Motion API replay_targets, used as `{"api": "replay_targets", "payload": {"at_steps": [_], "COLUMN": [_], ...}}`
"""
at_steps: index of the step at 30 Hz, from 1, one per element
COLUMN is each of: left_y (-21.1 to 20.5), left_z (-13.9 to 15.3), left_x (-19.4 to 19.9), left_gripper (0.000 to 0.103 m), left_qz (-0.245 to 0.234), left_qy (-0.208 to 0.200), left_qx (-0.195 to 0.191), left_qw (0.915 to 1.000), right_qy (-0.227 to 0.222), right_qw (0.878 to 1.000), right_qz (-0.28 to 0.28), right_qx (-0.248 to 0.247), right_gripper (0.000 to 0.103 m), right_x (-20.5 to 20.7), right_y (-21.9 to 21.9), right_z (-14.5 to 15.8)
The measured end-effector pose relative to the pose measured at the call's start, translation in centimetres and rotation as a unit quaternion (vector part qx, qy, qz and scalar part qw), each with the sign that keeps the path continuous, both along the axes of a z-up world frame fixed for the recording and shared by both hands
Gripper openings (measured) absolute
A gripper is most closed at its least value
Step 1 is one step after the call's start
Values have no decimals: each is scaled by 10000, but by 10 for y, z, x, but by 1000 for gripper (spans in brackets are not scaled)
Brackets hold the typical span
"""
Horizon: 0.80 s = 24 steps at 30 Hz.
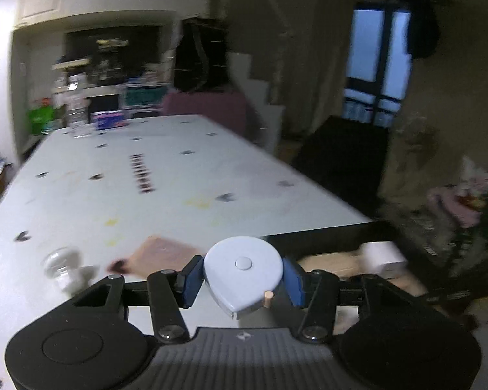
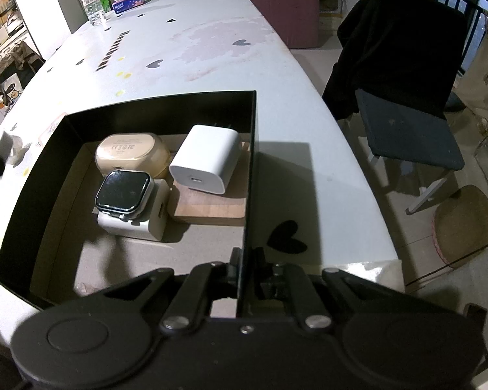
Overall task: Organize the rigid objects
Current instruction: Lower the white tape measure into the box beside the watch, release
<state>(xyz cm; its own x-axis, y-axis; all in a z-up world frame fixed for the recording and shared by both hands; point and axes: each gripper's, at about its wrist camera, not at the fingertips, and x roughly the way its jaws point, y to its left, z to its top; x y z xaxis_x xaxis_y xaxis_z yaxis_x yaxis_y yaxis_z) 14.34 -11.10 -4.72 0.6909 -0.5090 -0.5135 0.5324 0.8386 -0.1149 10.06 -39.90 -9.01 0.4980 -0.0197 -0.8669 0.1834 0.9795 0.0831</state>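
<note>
White table, long, smooth, printed with small dark hearts and a few yellow spots; faint pinkish staining near its middle. It carries everything noted here.

Black box, open-topped, thin matte walls, brown card floor, near the table's close end. Right gripper is closed on the box's right wall, one finger inside, one outside, the thin edge running straight up between them.

Inside the box, toward its far right corner: a flat wooden block against the right wall; a white charger, rounded cube with a port on its near face, sitting on the block; a beige case, glossy, oval, at the back, left of the charger; a second white adapter in front of the case, touching the block's left edge; a watch with a dark square screen lying tilted on top of that adapter.

Left gripper is clamped on a pale blue tape measure, teardrop-shaped, smooth plastic, round button at its centre, small tan tab at its lower right. Blue pads press its two sides. It is held above the table, with the box just beyond it to the right; that view is motion-blurred.

Far end of the table: clear bottle, tissue pack. A dark-draped chair stands off the table's right side.
</note>
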Motion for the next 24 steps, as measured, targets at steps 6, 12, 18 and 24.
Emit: {"api": "replay_targets", "payload": {"at_steps": [6, 12, 18, 24], "left_y": [-51, -96, -123, -130], "left_z": [7, -12, -29, -38], "left_x": [-21, -25, -21, -14], "left_gripper": [53, 53, 53, 66], "left_qz": [-1096, -1555, -1824, -1800], "left_qy": [725, 987, 1243, 1586], "left_qx": [107, 662, 885, 637], "left_qw": [9913, 9807, 9713, 9687], "right_qy": [7, -1, -4, -1], "right_qw": [10000, 9999, 9998, 9997], "right_qz": [-20, -40, -62, -83], "right_qx": [53, 97, 167, 233], "right_gripper": [7, 8, 8, 9], "right_x": [0, 1, 0, 1], "right_y": [-1, -2, -3, -5], "right_z": [0, 0, -1, -1]}}
